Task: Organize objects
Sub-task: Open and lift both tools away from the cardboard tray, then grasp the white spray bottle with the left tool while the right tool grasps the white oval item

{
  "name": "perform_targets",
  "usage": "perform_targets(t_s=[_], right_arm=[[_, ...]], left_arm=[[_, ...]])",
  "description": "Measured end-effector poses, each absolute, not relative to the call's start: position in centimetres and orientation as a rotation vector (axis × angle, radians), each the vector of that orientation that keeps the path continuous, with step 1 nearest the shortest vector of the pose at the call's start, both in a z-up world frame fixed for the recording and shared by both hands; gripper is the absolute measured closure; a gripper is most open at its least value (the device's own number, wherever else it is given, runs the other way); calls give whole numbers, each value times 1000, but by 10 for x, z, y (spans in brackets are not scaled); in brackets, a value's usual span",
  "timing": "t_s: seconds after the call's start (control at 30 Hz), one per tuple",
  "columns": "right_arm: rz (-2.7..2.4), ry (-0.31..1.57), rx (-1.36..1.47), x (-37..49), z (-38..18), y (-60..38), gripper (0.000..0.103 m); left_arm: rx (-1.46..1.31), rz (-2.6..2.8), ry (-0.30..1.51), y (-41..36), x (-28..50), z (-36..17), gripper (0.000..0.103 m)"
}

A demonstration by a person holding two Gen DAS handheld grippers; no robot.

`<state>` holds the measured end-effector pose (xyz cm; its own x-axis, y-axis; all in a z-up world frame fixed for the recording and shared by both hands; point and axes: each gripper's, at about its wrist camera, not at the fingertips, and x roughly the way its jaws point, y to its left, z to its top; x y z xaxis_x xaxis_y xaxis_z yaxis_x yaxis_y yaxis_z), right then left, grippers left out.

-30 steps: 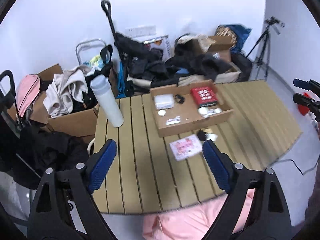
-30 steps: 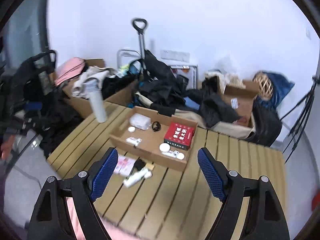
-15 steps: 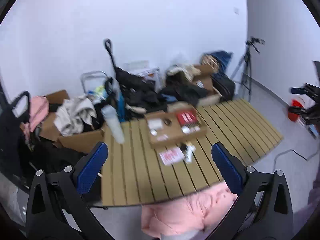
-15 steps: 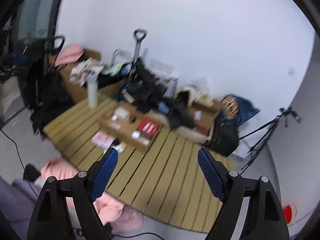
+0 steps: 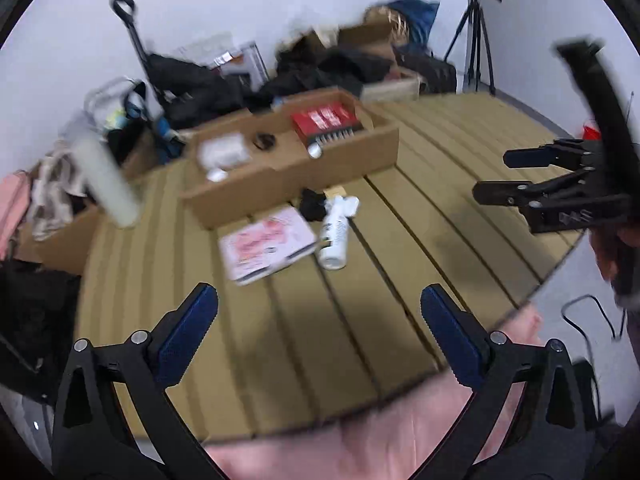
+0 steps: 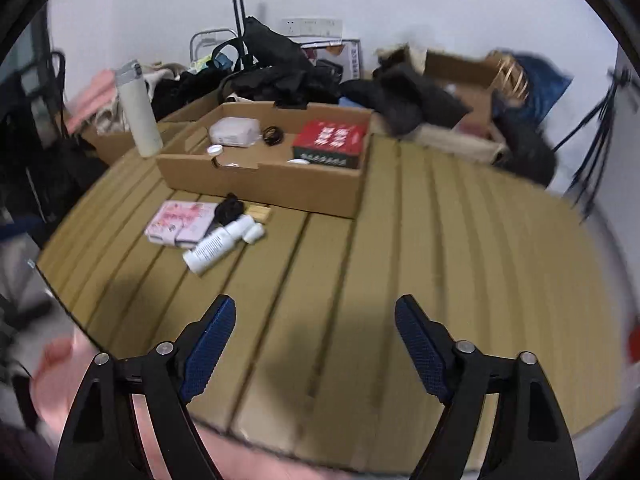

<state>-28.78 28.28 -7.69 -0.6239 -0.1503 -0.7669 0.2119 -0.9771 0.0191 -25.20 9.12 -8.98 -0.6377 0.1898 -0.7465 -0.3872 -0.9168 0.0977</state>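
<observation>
We see a cluttered storage-like room at home: a slatted table (image 6: 400,240) against a white wall, clothes (image 6: 280,72) heaped over boxes (image 6: 460,68), a trolley (image 6: 236,8) and a tripod (image 5: 476,40).

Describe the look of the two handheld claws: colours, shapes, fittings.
Both are alike. The left claw has two black angular fingers with triangular cut-outs, silver round pivot bolts, and blue textured pads on the inner faces. The right claw is built the same, with dimpled blue pads. In the left wrist view, the right claw shows side-on as slim black bars.
</observation>
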Motion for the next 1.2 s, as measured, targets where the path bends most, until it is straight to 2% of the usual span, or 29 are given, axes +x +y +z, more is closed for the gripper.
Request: perform_targets(t_s=[0.07, 0.1, 0.17, 0.23, 0.3, 0.4, 0.43, 0.53, 0.8, 0.83, 0.87, 0.9, 1.07, 1.2], right_arm=[[-2634, 71, 1242, -301, -88, 281, 20], [-2616, 56, 1242, -308, -94, 280, 21], [-2590, 32, 1230, -319, -105, 279, 25], [-2568, 2, 1238, -329, -117, 278, 39], [-2556, -14, 1268, -341, -130, 280, 41], [-2531, -61, 1272, -354, -140, 282, 51], [-2525, -70, 1270, -356, -142, 282, 52], [-2492, -56, 1257, -363, -145, 278, 53], [-2406, 127, 1239, -389, -160, 216, 53], [-2403, 145, 1241, -396, -165, 208, 54], [-2406, 162, 1243, -401, -170, 202, 59], [-2432, 204, 1261, -405, -176, 196, 73], [-2461, 245, 1271, -393, -174, 193, 73], [-2474, 125, 1321, -365, -144, 215, 73]], left_arm=[[-1194, 2544, 383, 107, -286, -119, 16], [-1198, 2542, 406, 111, -294, -126, 18], [-1189, 2526, 419, 124, -320, -143, 31], [-1226, 2508, 415, 131, -338, -153, 39], [-1230, 2502, 406, 138, -349, -160, 41], [-1258, 2467, 419, 146, -351, -172, 76], [-1275, 2488, 425, 145, -349, -176, 79], [-1318, 2520, 343, 133, -338, -174, 79], [-1370, 2490, -101, 67, -287, -136, 79], [-1371, 2503, -113, 62, -287, -132, 79], [-1369, 2535, -123, 55, -283, -125, 79], [-1365, 2553, -132, 50, -282, -121, 79], [-1320, 2618, -217, 24, -261, -97, 79], [-1288, 2668, -231, 16, -246, -73, 79]])
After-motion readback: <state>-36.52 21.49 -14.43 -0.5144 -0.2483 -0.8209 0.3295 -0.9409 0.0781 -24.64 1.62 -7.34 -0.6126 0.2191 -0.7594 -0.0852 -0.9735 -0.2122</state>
